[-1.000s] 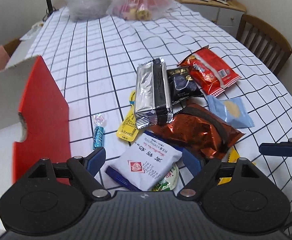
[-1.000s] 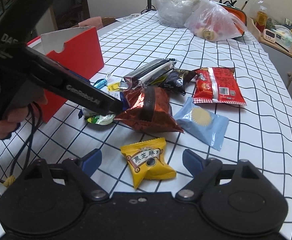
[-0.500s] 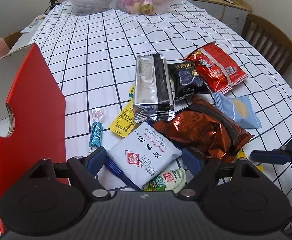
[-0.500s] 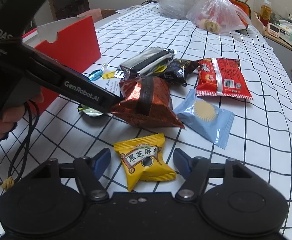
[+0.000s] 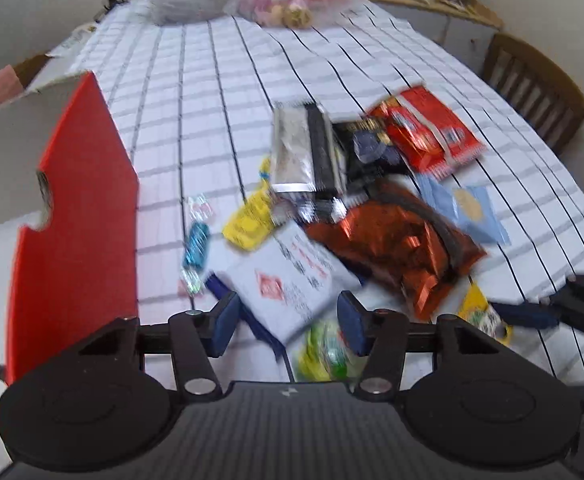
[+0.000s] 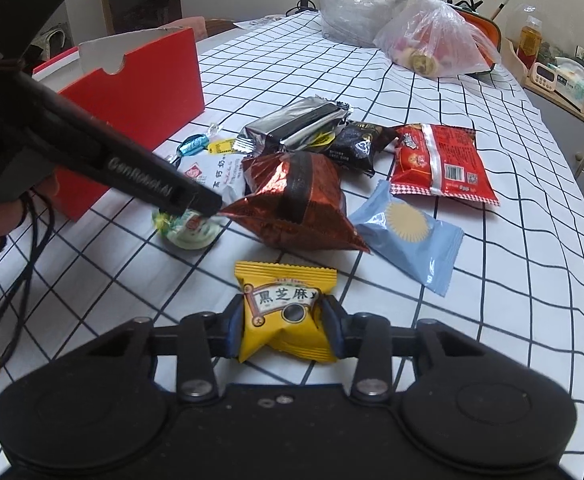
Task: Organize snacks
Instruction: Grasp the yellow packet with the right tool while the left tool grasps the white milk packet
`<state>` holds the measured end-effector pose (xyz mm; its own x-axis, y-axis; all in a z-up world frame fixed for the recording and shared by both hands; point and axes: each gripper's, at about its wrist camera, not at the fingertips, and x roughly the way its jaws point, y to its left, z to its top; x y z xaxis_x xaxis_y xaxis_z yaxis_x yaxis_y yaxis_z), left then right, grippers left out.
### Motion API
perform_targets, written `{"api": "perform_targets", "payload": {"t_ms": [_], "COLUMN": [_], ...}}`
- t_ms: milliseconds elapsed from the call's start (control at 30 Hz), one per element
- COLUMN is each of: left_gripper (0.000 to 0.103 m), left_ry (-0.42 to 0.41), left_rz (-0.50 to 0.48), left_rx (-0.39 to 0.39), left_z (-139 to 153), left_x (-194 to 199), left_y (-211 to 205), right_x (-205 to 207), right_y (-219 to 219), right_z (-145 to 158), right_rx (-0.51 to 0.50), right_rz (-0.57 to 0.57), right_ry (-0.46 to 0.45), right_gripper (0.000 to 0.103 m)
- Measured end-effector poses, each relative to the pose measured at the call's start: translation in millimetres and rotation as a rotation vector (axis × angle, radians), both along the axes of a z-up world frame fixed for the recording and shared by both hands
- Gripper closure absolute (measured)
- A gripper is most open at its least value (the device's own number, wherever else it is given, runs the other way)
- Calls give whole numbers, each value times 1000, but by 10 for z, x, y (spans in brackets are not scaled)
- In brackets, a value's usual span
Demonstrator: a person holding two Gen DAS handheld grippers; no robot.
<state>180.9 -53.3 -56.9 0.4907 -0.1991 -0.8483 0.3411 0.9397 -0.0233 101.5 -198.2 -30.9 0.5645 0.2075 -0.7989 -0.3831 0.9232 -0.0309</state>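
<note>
Snacks: right gripper pinches yellow pack, left gripper spread over white pack

Yellow pack [image 6: 283, 314] sits between the right gripper [image 6: 283, 326] pads, both pads pressing its sides, pack creased at the bottom, lying on the checked tablecloth [image 6: 492, 320]. Left gripper [image 5: 285, 318] fingers spread apart, nothing pinched; white pack [image 5: 292, 280] and a green-white cup [image 5: 326, 354] lie between and just past the tips. Left view is motion-blurred.

Just beyond the white pack: copper foil bag [image 6: 296, 200], touching it. Pale blue pack [image 6: 408, 232] just right of the foil bag. Silver-black pack [image 6: 296, 124] further back, overlapping a black pack [image 6: 356, 146]; red pack [image 6: 440, 160] beside that on the right. Small yellow sachet [image 5: 249, 218] and blue wrapped candy [image 5: 196, 242] left of the pile, near the red box [image 6: 131, 112], which stands open at the table's left side. Two plastic bags [image 6: 432, 40] at the far end. In the right view the left gripper's black arm crosses over the cup.
</note>
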Motion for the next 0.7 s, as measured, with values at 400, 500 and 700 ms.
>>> {"api": "perform_targets", "payload": {"t_ms": [400,500,700], "left_gripper": [30,28,26], "left_ry": [-118,-87,-47], "left_rz": [-61,-56,-66], "left_rx": [43,40,111], "left_z": [209,172,34], "left_x": [-28,104,239], "left_y": [-101,-127,-194], "right_x": [-92,-99,-93], "right_y": [-101,-134,-203], "right_z": [47,56,36], "right_rx": [52,65,82], "right_rz": [-8,-9,-12], "right_ry": [4,4,12], "right_gripper": [66,66,66]}}
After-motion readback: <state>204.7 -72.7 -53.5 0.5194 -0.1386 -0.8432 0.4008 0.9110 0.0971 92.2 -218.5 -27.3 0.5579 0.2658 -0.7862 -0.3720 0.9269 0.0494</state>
